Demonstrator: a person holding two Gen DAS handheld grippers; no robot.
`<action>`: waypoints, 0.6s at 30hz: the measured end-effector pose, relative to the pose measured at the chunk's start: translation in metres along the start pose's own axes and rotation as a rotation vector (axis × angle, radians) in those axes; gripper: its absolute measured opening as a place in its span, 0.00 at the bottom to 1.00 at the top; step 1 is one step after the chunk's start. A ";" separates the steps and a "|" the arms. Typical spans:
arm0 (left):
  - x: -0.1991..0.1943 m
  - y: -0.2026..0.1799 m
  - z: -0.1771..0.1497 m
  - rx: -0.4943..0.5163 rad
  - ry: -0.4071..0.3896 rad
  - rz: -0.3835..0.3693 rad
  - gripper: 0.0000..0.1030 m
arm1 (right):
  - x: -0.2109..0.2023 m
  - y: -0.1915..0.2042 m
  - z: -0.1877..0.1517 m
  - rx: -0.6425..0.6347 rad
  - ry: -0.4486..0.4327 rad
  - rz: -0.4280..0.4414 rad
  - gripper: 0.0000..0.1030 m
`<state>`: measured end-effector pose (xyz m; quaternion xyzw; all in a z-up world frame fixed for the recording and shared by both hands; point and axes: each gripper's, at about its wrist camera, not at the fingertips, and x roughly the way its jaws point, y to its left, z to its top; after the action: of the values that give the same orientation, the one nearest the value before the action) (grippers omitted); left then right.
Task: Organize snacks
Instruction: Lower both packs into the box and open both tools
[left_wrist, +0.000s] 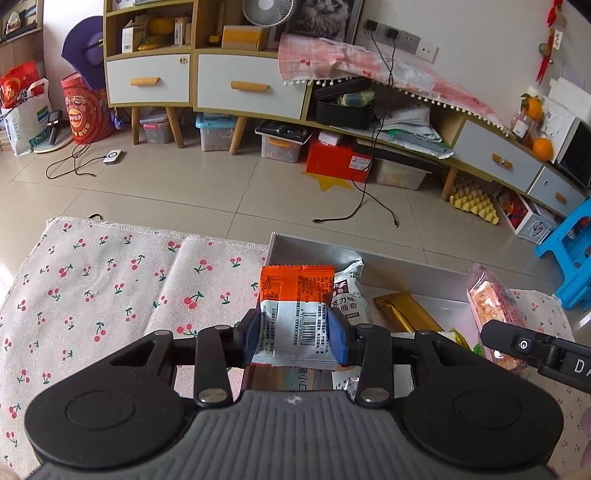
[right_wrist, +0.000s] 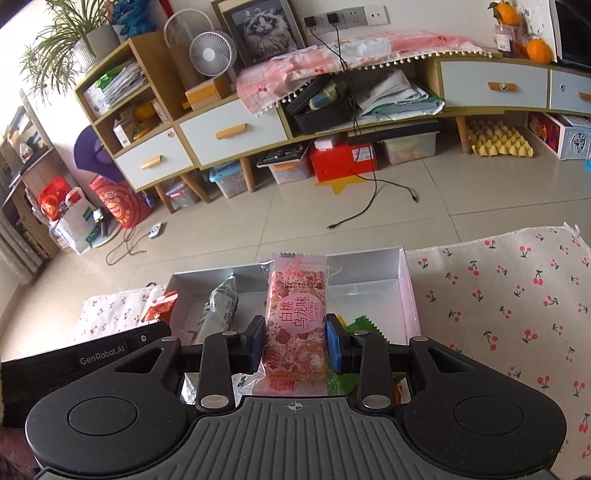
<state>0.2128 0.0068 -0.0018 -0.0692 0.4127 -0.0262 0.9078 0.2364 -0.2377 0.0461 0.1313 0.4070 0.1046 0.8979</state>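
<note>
Left hand-held gripper (left_wrist: 298, 334) was clamped on an orange-and-white snack packet (left_wrist: 297, 314), blue pads pressing both sides of its white barcode half; the orange end stood up beyond the fingertips. Right hand-held gripper (right_wrist: 295, 341) was clamped on a pink snack bar (right_wrist: 295, 321) in a clear wrapper, held upright, label facing the camera.

Both packets hung over an open silver box (right_wrist: 402, 291) that sat on the cherry-print cloth (left_wrist: 110, 288) covering the tabletop.

Contents seen in the box, relative to the left hand-held gripper: a white cookie packet (left_wrist: 351, 295) just behind and right of the held packet, a gold-wrapped bar (left_wrist: 402, 312) further right. From the right wrist view, a grey-white packet (right_wrist: 221, 310) lay left of the right hand-held gripper, and green wrappers (right_wrist: 362, 325) showed just right of and below its fingers (edges only, type unreadable).

The pink bar was also visible in the left view, to the right of the left hand-held gripper, with the right tool's black body beside it.
</note>
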 end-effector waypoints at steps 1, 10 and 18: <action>0.001 -0.001 0.000 0.005 -0.002 0.000 0.35 | 0.002 0.000 0.001 -0.001 -0.001 -0.003 0.31; 0.000 -0.006 0.004 0.033 -0.026 -0.004 0.50 | 0.006 -0.006 0.003 0.033 -0.009 -0.029 0.52; -0.010 -0.008 0.003 0.038 -0.044 -0.009 0.70 | -0.014 -0.009 0.005 0.046 -0.030 -0.040 0.67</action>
<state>0.2081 0.0003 0.0089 -0.0546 0.3917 -0.0364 0.9178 0.2317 -0.2508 0.0558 0.1454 0.3982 0.0751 0.9026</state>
